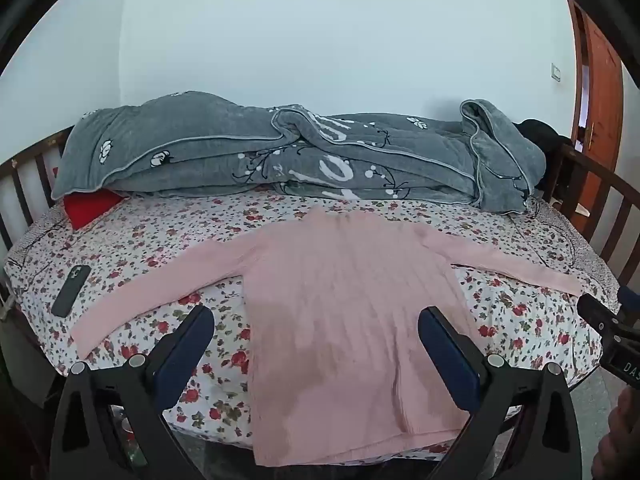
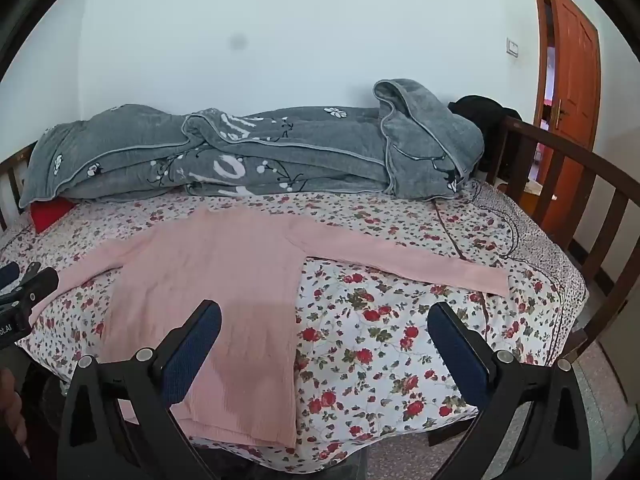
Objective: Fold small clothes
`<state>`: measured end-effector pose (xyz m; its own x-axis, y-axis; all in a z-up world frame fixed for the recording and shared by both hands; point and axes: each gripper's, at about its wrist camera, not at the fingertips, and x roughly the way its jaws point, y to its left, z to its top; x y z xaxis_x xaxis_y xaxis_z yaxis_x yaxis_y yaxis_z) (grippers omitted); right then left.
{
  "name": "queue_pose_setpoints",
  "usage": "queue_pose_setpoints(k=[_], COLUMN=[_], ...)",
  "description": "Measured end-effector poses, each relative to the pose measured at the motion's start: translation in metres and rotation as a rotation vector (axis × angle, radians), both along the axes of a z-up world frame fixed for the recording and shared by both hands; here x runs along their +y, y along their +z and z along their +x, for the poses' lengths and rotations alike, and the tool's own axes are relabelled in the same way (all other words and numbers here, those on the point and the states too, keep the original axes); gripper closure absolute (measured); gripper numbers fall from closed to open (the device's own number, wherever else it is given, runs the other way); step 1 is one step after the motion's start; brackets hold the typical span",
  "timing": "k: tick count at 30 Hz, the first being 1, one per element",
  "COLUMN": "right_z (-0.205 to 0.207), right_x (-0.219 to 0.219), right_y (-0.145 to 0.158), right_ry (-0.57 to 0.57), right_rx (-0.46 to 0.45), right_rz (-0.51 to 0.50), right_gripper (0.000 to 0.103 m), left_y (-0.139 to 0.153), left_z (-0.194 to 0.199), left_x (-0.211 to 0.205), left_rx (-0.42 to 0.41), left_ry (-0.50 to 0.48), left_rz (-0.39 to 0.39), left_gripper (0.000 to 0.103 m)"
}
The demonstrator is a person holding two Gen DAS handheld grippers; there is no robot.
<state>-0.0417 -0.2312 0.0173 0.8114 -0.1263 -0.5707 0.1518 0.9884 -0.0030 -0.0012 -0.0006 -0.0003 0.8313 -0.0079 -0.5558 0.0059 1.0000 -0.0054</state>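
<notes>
A pink long-sleeved sweater (image 1: 348, 312) lies flat on the floral bedsheet (image 1: 132, 240), hem toward me, both sleeves spread out to the sides. It also shows in the right wrist view (image 2: 208, 292), with its right sleeve (image 2: 400, 258) stretched across the sheet. My left gripper (image 1: 316, 320) is open and empty, held above the sweater's lower body. My right gripper (image 2: 324, 320) is open and empty, above the sweater's right edge and the sheet. Each gripper shows at the edge of the other's view.
A grey quilt (image 1: 280, 152) is bunched along the far side by the wall. A black phone (image 1: 71, 290) lies on the sheet at left. A red item (image 1: 90, 206) peeks from under the quilt. Wooden bed rails (image 2: 592, 208) stand at right; an orange door (image 2: 572, 80) beyond.
</notes>
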Motion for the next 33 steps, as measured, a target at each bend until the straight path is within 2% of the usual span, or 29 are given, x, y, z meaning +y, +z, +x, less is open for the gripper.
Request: queue_pose_setpoints(k=[4,7,14,33], right_z=[-0.001,-0.004,-0.006,-0.012], right_x=[-0.005,0.003,0.008,0.005], right_y=[0.005,0.005,0.009,0.011], right_ry=[0.009,0.009,0.015,0.021], right_rx=[-0.011,-0.015,-0.018,-0.034], right_rz=[0.029,-0.011,-0.010,0.021], right_gripper=[0.002,0.002,0.002,0.002], left_y=[-0.001,0.005,-0.001,0.003], left_z=[-0.004,0.003,-0.002,-0.002], left_x=[-0.002,-0.012,-0.012,-0.002], left_rx=[0.010,0.027,-0.003,-0.007], left_ry=[-0.009,-0.010,-0.024,-0.017], left_rz=[-0.016,-0.037,-0.023,-0.013], left_gripper=[0.000,0.000,0.000,0.000])
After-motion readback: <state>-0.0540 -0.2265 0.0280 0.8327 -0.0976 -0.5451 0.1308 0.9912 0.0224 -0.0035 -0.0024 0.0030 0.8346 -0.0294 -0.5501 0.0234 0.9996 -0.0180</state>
